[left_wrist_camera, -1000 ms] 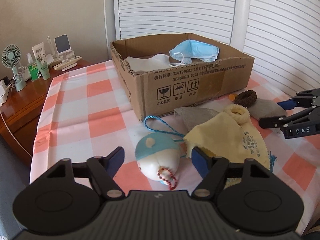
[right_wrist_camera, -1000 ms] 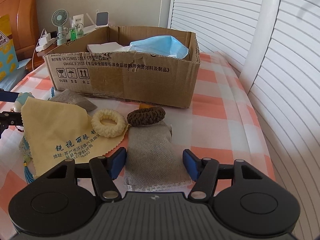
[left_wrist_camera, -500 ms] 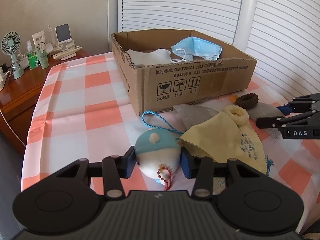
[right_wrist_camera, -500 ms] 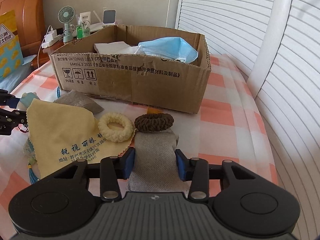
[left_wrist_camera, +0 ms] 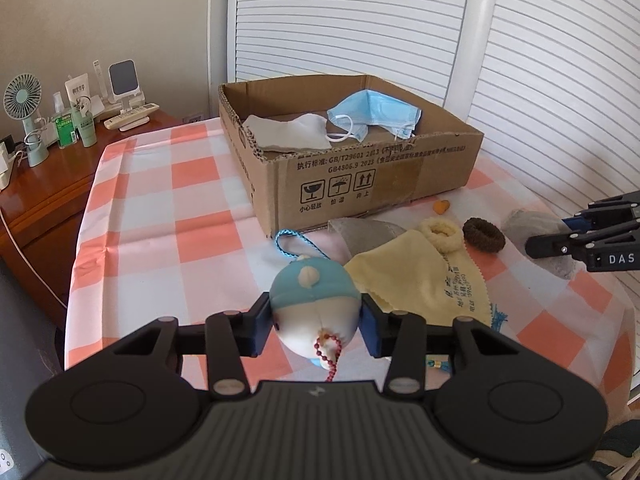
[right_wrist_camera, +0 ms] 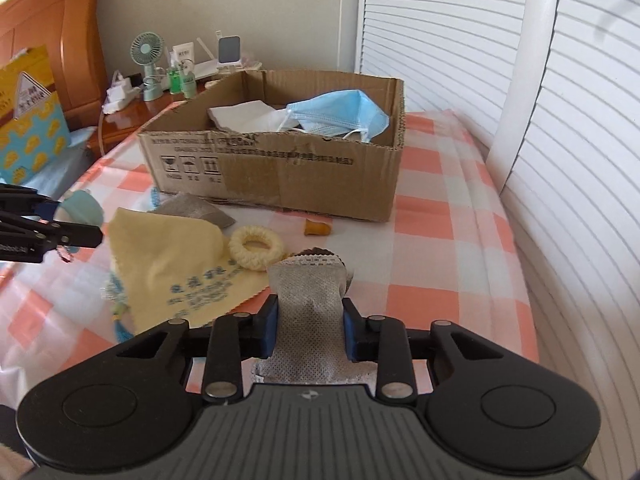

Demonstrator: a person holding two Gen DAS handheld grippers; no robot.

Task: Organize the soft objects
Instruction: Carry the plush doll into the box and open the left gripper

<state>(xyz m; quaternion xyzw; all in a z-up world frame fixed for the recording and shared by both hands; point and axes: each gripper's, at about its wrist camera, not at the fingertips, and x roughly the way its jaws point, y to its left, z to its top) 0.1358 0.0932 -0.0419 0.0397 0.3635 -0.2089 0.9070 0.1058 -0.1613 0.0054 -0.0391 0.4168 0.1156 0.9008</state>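
Both tools lifted off checked tablecloth (left_wrist_camera: 160, 208); shutters (left_wrist_camera: 360, 20) behind.

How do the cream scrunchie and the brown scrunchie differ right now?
The cream fluffy scrunchie is pale and lies on the yellow cloth; the dark brown scrunchie lies on the checked tablecloth beside it. Both are soft rings, outside the cardboard box, ungripped.

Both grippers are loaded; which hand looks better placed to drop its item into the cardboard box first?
Probably the right. The right gripper, shut on the grey cloth, squarely faces the cardboard box. The left gripper, shut on the plush toy, faces the box's corner.
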